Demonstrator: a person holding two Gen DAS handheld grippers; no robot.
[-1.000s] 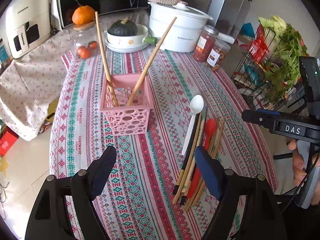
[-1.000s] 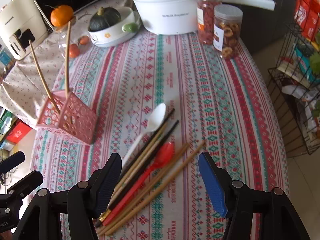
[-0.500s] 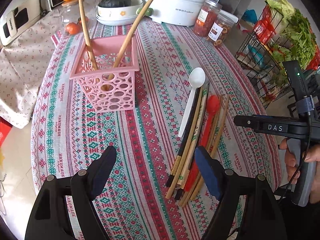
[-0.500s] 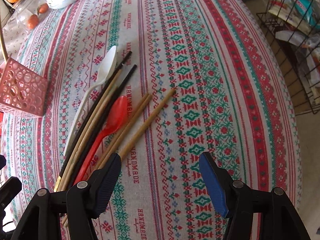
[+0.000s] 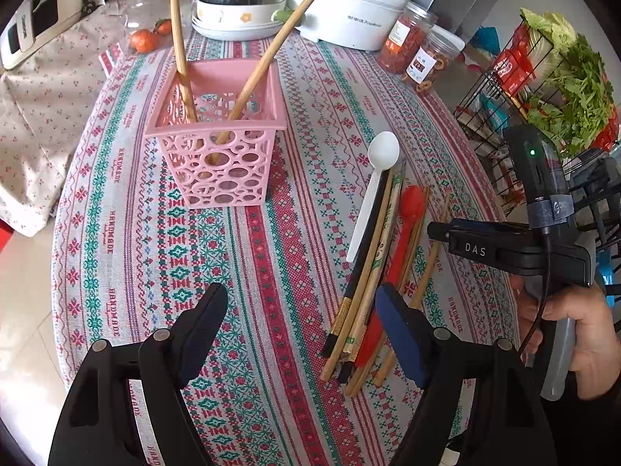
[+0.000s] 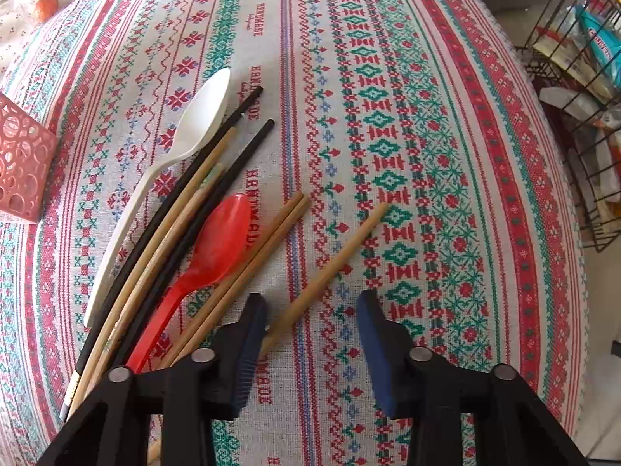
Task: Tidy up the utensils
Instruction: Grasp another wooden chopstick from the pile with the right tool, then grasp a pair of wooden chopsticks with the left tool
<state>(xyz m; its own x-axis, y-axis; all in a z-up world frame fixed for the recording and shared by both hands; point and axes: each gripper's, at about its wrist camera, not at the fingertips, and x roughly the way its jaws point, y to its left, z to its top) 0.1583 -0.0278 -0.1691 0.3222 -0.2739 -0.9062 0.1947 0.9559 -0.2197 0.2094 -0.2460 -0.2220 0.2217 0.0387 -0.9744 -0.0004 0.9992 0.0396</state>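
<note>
A pink perforated basket [image 5: 217, 155] stands on the patterned tablecloth with two long wooden chopsticks [image 5: 182, 58] leaning in it. To its right lies a bundle: white spoon [image 6: 202, 112], red spoon [image 6: 225, 229], black and wooden chopsticks. One wooden chopstick [image 6: 341, 256] lies apart on the right. My right gripper [image 6: 310, 310] points down over that chopstick's near end; its jaws are closing, the stick sits by the left pad [image 6: 252, 330], and the right pad stands apart. My left gripper [image 5: 299, 310] hovers beside the bundle, wide and narrowing slightly, with only cloth between its fingers.
At the table's far end stand a white cooker pot [image 5: 349, 11], two jars [image 5: 407, 39], a bowl with a dark squash [image 5: 236, 4] and small tomatoes [image 5: 143, 39]. A black wire rack with greens [image 5: 562, 89] stands off the right edge. A hand [image 5: 582, 330] holds the right gripper's handle.
The right gripper came down close over the utensils and its jaws narrowed around the lone wooden chopstick. The left gripper dipped lower and tilted downward, still wide.
</note>
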